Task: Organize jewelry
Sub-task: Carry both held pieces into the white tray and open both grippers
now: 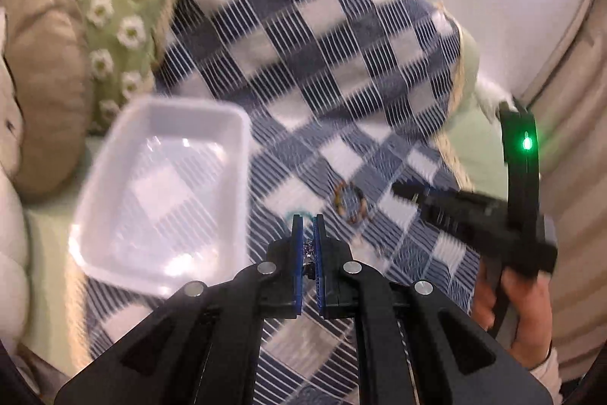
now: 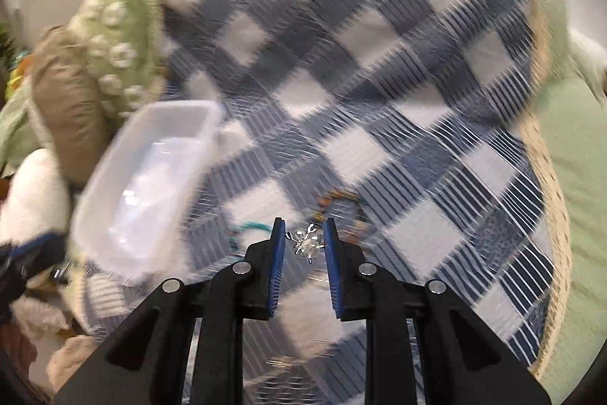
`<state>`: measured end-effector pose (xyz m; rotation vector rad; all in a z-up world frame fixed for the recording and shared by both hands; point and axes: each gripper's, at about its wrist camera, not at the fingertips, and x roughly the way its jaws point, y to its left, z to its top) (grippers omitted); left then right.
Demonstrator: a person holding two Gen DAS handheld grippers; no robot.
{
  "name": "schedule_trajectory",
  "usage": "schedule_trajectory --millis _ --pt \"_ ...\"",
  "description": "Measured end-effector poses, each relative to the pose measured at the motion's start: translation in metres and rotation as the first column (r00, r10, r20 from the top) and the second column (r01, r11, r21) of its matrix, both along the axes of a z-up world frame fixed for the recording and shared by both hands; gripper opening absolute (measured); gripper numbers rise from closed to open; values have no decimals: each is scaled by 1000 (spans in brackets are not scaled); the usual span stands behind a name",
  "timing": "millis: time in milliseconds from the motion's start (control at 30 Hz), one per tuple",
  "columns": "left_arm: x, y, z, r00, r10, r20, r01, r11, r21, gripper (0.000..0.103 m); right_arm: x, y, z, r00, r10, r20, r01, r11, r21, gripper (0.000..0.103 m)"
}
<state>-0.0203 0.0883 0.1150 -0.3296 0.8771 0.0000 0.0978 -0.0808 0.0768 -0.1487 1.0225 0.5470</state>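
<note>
My left gripper point(image 1: 308, 219) is shut on a small sparkly silver jewel point(image 1: 308, 250), held above the blue-and-white checked blanket point(image 1: 311, 37). A clear plastic tray point(image 1: 163, 192) lies just to its left. A brown beaded bracelet point(image 1: 349, 202) and a teal bracelet point(image 1: 294, 215) lie on the blanket ahead. My right gripper point(image 2: 303, 226) holds a silver pearl brooch point(image 2: 306, 242) between its blue pads, which stand a brooch's width apart. The tray point(image 2: 151, 192) is to its left; the beaded bracelet point(image 2: 337, 200) and teal bracelet point(image 2: 246, 228) lie ahead. The right gripper point(image 1: 455, 211) also shows in the left wrist view.
A green cushion with white flowers point(image 1: 114, 10) and a tan pillow point(image 1: 49, 82) lie behind the tray. Pale green bedding point(image 2: 576, 177) lies to the right of the blanket. The person's hand point(image 1: 519, 310) holds the right gripper's handle.
</note>
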Motion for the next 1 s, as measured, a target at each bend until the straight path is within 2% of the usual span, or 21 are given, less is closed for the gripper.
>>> schedule_trajectory --millis 167,367,700,867,1000 --pt "5 35 30 999 45 30 -47 997 56 5 -18 70 27 994 102 30 -102 995 9 21" --pt "8 71 10 995 97 -10 -96 993 74 5 -36 138 22 985 171 10 -170 985 -10 21" --pt "21 115 -68 972 160 -171 -149 986 80 5 -39 185 -51 979 169 -115 -178 982 -69 21" --pt "34 126 -94 958 160 -239 -141 986 94 5 -35 194 -84 975 161 -150 -180 976 -121 21" --pt "39 133 -108 946 179 -270 -155 982 108 5 -33 196 -95 976 152 -154 -174 974 -144 21"
